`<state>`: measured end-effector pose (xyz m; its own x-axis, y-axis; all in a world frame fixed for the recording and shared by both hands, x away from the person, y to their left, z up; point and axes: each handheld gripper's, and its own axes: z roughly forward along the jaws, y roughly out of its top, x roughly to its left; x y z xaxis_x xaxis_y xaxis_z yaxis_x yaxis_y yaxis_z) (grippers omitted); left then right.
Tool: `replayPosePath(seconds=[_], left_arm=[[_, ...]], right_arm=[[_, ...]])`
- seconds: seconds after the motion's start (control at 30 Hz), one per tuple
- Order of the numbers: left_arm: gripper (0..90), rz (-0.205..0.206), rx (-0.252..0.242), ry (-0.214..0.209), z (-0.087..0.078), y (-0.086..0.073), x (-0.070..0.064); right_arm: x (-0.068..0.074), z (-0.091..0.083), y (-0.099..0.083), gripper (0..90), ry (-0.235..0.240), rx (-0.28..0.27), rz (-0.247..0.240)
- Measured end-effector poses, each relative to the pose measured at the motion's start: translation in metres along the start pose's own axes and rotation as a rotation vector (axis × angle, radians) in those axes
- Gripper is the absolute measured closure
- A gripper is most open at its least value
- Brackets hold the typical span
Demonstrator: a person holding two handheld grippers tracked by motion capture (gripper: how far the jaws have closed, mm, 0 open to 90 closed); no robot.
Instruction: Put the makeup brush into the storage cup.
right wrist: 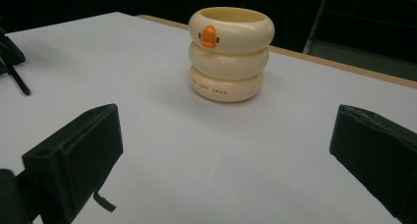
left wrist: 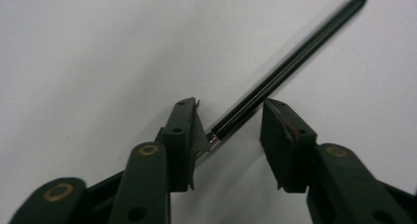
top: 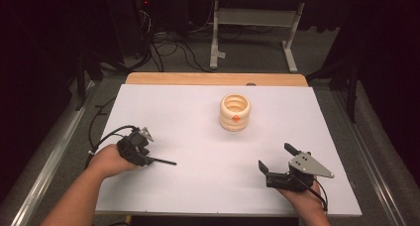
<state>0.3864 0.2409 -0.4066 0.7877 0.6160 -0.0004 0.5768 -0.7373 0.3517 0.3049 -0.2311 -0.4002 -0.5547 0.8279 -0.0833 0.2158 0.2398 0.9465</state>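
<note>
Now, left gripper (left wrist: 230, 130) low over white table (top: 198, 186), jaws partly apart around near end of black pen (left wrist: 290, 67); one jaw touching pen, other just beside. Pen lying flat, tip away from gripper. Right gripper (top: 276, 158) at near right, jaws wide apart, holding nothing. Cream ringed cup (top: 235, 112) upright, well apart from both.

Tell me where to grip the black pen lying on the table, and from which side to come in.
Grip the pen near its butt end, where the left gripper already has its open jaws either side of it. The pen lies flat on the table, so come from above, with the jaws square across its thin round shaft; closing along its length would likely let it roll or slip.
</note>
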Motion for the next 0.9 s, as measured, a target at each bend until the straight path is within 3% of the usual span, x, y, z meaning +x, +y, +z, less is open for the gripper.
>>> replayPosePath(seconds=[0.5,0.9], left_arm=[[76.6,-0.004,0.02,0.0,-0.0009,0.001,-0.0017],[78.1,-0.013,0.059,0.006,0.0,0.0066,-0.0038]], right_arm=[[0.0,-0.0004,0.0,1.1,0.001,-0.002,-0.001],[0.0004,-0.0003,0.0002,1.1,-0.001,-0.001,-0.001]])
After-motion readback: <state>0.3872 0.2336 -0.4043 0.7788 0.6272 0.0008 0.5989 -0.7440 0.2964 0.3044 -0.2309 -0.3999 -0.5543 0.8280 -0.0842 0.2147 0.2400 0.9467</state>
